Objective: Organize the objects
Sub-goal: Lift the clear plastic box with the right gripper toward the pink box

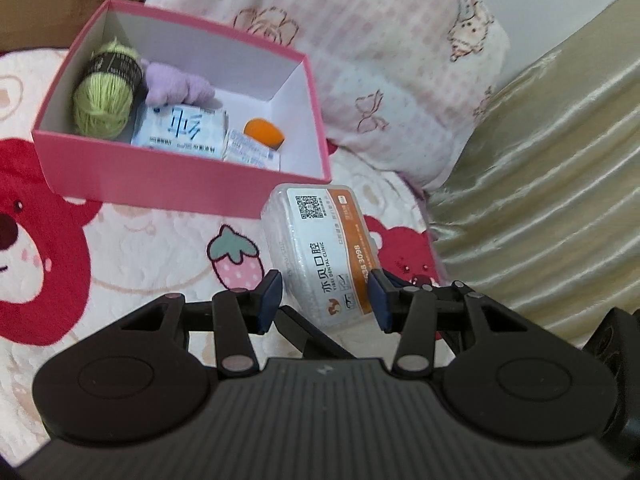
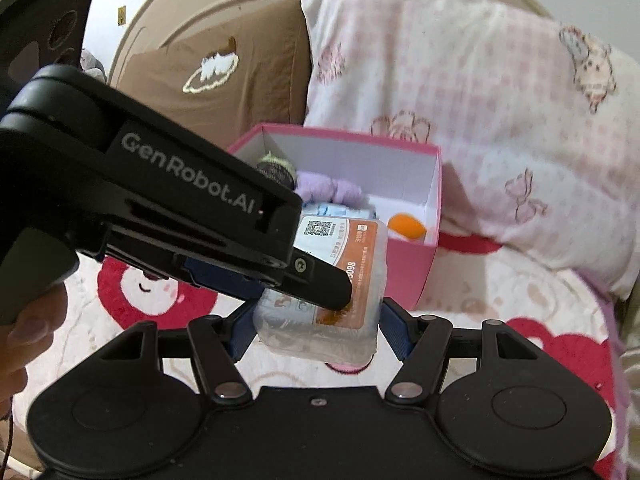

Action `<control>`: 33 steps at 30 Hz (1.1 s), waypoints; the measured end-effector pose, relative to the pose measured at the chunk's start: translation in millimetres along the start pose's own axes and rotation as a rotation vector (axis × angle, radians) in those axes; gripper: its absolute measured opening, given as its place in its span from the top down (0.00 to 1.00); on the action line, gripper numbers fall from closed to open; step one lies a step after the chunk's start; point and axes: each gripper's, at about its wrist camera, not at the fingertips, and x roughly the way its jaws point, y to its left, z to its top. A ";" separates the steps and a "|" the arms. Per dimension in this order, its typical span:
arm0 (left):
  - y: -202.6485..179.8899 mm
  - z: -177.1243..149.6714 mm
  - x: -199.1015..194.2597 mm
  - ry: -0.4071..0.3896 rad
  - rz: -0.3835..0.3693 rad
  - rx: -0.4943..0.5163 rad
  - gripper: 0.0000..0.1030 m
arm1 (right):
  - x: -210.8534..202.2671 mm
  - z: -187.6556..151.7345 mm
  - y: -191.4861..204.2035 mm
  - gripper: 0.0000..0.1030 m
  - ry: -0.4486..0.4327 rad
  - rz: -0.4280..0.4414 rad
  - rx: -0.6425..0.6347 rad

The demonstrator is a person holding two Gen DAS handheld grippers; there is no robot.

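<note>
In the left wrist view, the near end of the clear plastic case (image 1: 316, 240) is cut off by a black finger crossing in from 6 o'clock. In the right wrist view, the other tool's body covers the left half of its label. The underside is hidden in both views, so I cannot tell whether it touches the blanket (image 1: 140, 248). At 9 o'clock in the right wrist view, only part of a hand (image 2: 28, 320) shows at the frame edge, blurred.

The case is a rounded, frosted rectangle. Its white and orange label carries a QR code, dental clinic lettering and a partly covered phone number.

The left gripper (image 1: 325, 300) has its jaws set fairly narrow, with the blue pads pinching the case's two long sides. The right gripper (image 2: 318, 332) has its jaws about half spread and pressed against the case's near end from either side. The case sits between both tools, just before the near corner of the pink box (image 1: 180, 184).

At 11 o'clock in the left wrist view, the box holds green yarn (image 1: 106, 92), a purple plush piece (image 1: 176, 84), a tissue pack (image 1: 180, 130) and an orange item (image 1: 264, 132) that is too blurred to name. Behind the box a pink patterned pillow (image 1: 380, 60) leans at 12 o'clock, and shiny gold fabric (image 1: 540, 200) lies at 3 o'clock.
</note>
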 end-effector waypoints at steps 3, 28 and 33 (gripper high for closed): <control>-5.3 1.1 -10.6 -0.017 0.006 0.010 0.57 | -6.5 5.6 2.2 0.32 -0.010 0.008 0.000; -20.2 87.7 -19.1 -0.172 0.073 0.055 0.54 | 17.1 77.2 -9.4 0.33 -0.188 0.023 -0.094; -8.0 121.4 8.0 -0.124 0.092 0.044 0.54 | 47.7 98.1 -28.6 0.33 -0.139 0.050 -0.022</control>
